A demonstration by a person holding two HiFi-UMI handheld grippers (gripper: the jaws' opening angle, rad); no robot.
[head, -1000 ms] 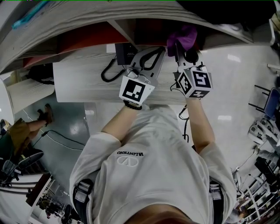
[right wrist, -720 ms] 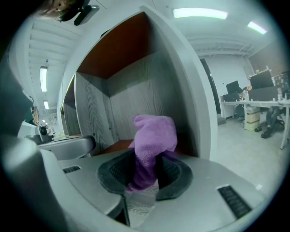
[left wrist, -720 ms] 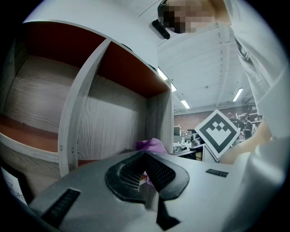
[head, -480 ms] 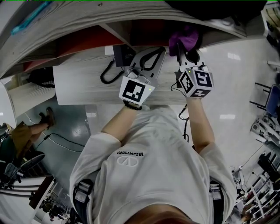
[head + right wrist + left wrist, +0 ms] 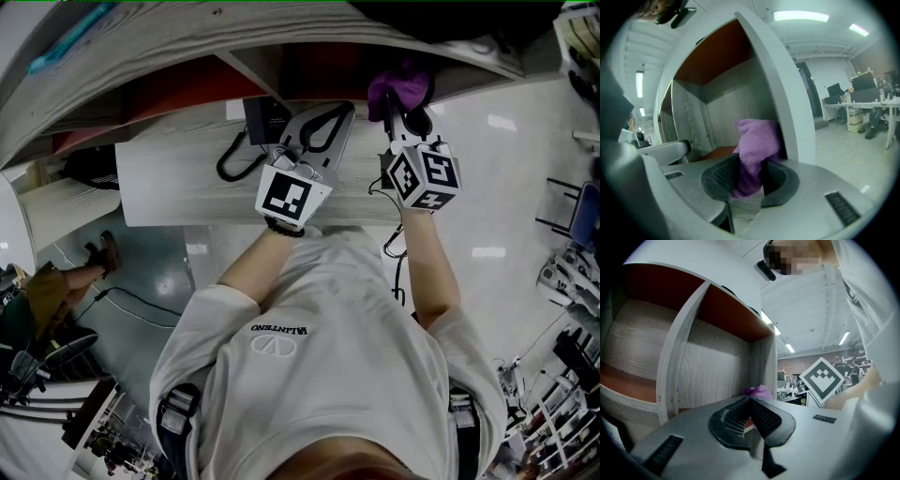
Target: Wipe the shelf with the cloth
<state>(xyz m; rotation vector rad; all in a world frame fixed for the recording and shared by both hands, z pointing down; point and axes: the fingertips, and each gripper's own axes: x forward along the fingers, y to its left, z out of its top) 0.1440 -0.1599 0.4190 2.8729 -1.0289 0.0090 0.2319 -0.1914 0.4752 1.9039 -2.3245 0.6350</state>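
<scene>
Head view downward; others facing shelf [image 5: 178, 178]

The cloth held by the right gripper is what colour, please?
The cloth is purple, clearest in the right gripper view.

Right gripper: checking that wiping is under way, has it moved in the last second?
Yes, slightly: the right gripper and its purple cloth shifted right, away from the black box.

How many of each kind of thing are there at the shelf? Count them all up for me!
Grippers: 2, the left gripper and the right gripper
Purple cloth: 1, pinched in the right gripper
Shelf: 1
Black charger with its cable: 1
Total: 5
</scene>
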